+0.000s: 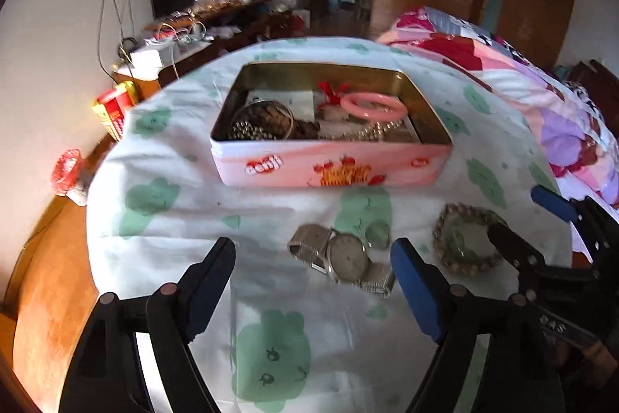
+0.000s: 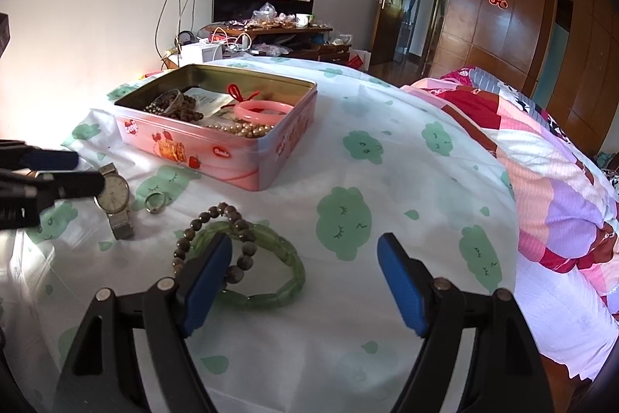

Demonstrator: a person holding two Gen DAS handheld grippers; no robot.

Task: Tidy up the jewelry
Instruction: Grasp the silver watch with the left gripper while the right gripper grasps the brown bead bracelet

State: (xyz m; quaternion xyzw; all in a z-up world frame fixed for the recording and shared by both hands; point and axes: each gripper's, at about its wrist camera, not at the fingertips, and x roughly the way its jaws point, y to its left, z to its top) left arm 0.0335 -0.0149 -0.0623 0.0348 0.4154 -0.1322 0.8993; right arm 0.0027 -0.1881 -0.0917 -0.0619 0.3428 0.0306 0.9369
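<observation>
left gripper [image 1: 313,281]: jaws spread wide, nothing pinched, hovering low over the bed with the watch lying just ahead between the two blue pads.
right gripper [image 2: 305,277]: jaws spread too, empty; its left pad sits over the edge of the green bangle and the bead bracelet in its own view, and whether it touches them i cannot tell.
tin [image 1: 332,161]: pink biscuit tin, lid off, resting on the bed beyond both grippers, gold inside.
inside the tin: a pink bangle [image 1: 374,106] at the right, a red ribbon [image 1: 330,91] behind it, a string of pearls [image 2: 236,129] along the near wall, dark brown beads [image 2: 189,105] and a clear round piece at the left, a white card underneath.
watch [image 1: 348,258]: silver, mesh strap, pale dial up, flat on the sheet in front of the tin, near the left gripper's right pad.
ring [image 2: 154,202]: small, lying just beside the watch, between it and the bangle pair.
green bangle [image 2: 271,269]: flat on the sheet, right of the watch, outside the tin.
bead bracelet [image 2: 216,219]: brown beads, looped across and overlapping the green bangle.
bed sheet [image 2: 387,219]: white with green cloud faces, carrying everything.
quilt [image 2: 549,180]: pink and purple patchwork, bunched at the right.
background: cluttered wooden desk [image 2: 271,29] by the wall, wooden wardrobe doors [image 2: 503,26] with a red paper cutting.
</observation>
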